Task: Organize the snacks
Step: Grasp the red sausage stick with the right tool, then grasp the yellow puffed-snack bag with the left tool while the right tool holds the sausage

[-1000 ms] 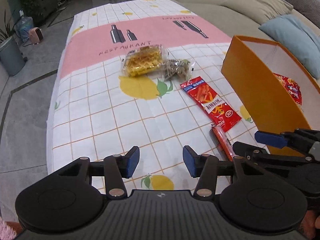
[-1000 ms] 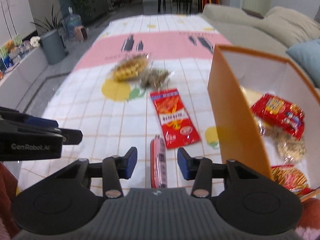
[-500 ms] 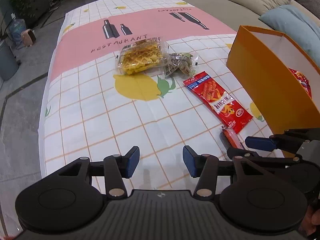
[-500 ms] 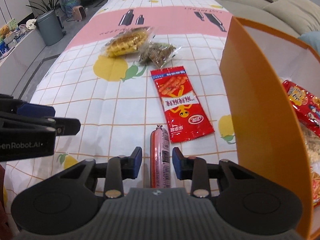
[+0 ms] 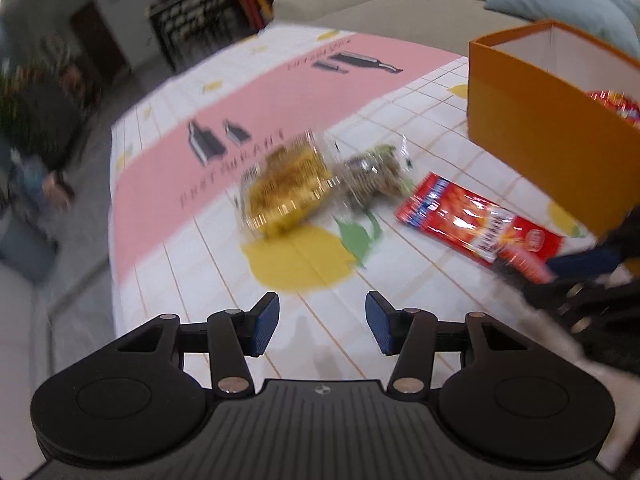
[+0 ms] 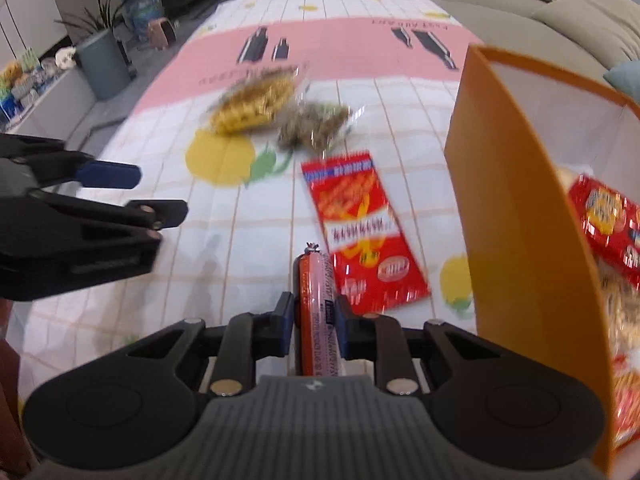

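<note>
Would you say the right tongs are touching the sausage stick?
Touching: in the right wrist view, both blue pads of the right tongs, which have just been closing, press against the sausage stick.

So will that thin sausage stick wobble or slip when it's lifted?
The pink plastic-wrapped sausage stick looks firm, so it probably stays straight. Its glossy round casing might slide or twist, since the right hand-held gripper, just closing, pinches only its sides.

The right gripper sits at the lower centre of its own view, angled down, its jaws having just been closing and now pressed on a sausage stick. The left gripper, low in its frame, holds its blue pads wide apart with nothing between them.
</note>
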Tool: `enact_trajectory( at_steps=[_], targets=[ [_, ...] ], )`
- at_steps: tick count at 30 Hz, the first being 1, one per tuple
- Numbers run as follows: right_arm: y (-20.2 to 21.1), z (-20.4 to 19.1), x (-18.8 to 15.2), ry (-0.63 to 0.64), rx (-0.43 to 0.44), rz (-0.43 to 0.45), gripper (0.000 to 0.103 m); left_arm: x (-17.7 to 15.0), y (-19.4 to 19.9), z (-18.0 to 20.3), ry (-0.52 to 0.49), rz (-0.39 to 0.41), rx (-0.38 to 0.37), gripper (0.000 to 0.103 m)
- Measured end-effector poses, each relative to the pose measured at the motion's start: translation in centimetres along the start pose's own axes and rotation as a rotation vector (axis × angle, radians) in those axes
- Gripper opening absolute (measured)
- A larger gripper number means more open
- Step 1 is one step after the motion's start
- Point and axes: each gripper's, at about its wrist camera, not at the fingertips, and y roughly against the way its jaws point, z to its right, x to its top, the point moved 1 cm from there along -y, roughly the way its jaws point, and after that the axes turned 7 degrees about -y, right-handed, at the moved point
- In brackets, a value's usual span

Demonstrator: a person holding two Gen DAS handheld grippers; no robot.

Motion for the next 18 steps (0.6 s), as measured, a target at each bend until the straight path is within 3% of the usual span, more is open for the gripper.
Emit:
enact_trajectory(
  at_steps=[7,18],
  targets=[
    [-1.2,0.9,4.0,-0.029,-0.013,0.024,0.019,2.3,-4.4,0.8,-0.259,0.03,0.102,0.06],
    [-4.3,2.7,6.5,-0.064,-0.026,0.008,0.019,3.0,-8.7,3.2,-0.478,0.061,0.221,0.061]
  ],
)
